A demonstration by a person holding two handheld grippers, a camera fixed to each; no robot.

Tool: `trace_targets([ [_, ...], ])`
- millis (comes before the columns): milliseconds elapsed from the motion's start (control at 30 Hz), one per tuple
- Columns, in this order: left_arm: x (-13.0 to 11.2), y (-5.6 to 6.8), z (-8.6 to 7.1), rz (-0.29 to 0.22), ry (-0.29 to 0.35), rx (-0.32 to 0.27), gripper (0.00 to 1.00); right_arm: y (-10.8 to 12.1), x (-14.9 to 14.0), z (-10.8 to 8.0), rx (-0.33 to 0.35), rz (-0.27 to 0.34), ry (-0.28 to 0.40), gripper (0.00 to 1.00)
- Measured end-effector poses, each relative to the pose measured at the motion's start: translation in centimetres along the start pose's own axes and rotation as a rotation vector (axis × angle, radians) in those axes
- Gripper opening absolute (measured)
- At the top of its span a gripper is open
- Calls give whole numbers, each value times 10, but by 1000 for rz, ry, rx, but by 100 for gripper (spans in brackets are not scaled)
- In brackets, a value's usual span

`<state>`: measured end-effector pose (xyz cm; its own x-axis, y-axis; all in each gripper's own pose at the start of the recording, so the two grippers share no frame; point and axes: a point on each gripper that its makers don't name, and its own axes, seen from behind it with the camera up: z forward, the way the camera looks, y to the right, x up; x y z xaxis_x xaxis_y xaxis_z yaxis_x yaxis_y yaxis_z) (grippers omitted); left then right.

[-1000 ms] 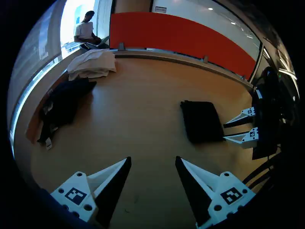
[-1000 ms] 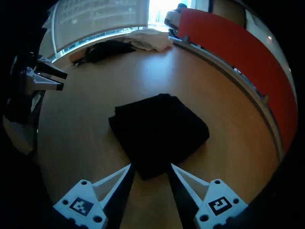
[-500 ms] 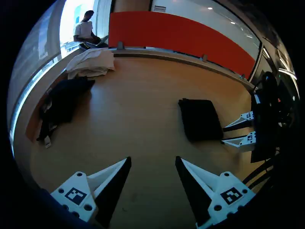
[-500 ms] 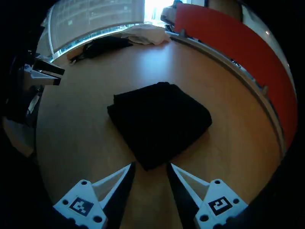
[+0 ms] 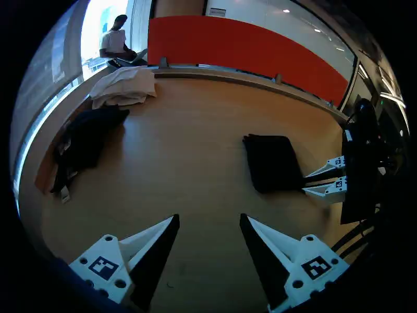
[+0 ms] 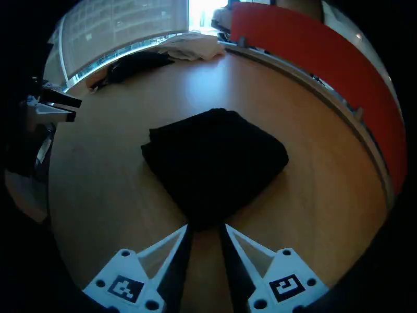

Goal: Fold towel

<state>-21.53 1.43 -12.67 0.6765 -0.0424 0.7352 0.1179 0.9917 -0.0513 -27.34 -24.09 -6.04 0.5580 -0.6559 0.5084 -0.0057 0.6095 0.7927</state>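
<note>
A black towel [image 6: 216, 156], folded into a thick square, lies on the wooden table [image 6: 104, 177]. My right gripper [image 6: 205, 226] has its fingers drawn in on the towel's near corner, and the corner fills the gap between the tips. In the left gripper view the same towel [image 5: 272, 163] lies at the right, with the right gripper [image 5: 305, 184] at its near-right edge. My left gripper [image 5: 208, 218] hovers open over bare table, well away from the towel, nothing between its fingers. It also appears far left in the right gripper view, as the left gripper [image 6: 75, 110].
A white cloth pile [image 5: 125, 86] and a dark garment [image 5: 86, 141] lie at the table's far left by the window. A red panel [image 5: 234, 47] runs along the table's back edge. A person [image 5: 115, 44] sits beyond it.
The right gripper's fingers have narrowed and moved forward onto the towel's near corner. The left gripper has barely moved.
</note>
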Motion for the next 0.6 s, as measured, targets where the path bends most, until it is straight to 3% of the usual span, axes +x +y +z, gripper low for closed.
trace_targets([
  [300, 0, 0, -1, 0, 2, 0, 85, 2, 0, 1, -10, 10, 0, 4],
  [600, 1, 2, -2, 3, 5, -5, 85, 8, 12, -8, -24, -9, 35, 3],
])
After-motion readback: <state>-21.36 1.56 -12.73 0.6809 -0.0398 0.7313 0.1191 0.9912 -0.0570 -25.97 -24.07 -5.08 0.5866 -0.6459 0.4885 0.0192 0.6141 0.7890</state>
